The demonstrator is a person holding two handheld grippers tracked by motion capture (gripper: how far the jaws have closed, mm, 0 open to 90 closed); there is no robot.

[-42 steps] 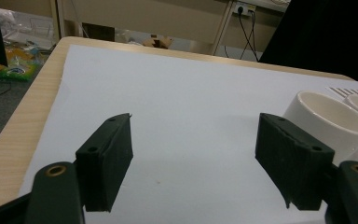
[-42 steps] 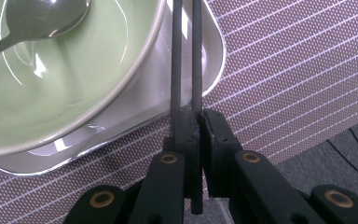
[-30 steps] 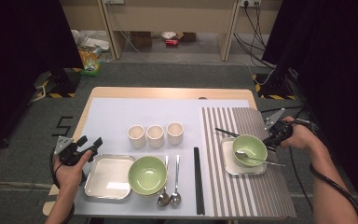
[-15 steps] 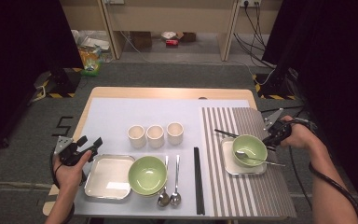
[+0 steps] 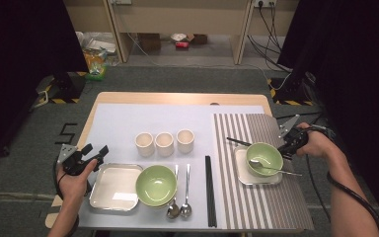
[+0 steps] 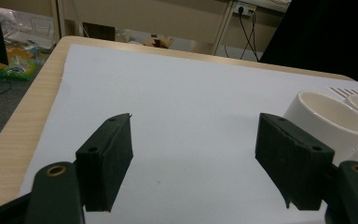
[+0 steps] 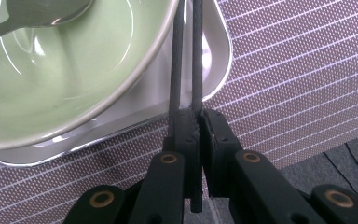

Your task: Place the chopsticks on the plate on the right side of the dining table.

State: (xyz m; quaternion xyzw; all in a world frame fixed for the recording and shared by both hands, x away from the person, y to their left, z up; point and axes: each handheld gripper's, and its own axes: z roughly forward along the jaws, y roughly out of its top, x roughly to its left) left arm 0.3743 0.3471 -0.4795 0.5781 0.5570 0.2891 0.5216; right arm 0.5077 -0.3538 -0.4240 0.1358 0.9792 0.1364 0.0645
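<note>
Right hand-held gripper at tray edge

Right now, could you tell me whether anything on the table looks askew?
Yes: the chopsticks clamped in the right tongs run slantwise behind the bowl over the tray, unlike the straight pair on the white mat.

Grey carpeted floor around a light wooden table. Black curtains hanging on both sides. Beige wooden panelling along the far wall, white wall socket with black cables trailing down. Yellow-black hazard tape on the floor.
</note>
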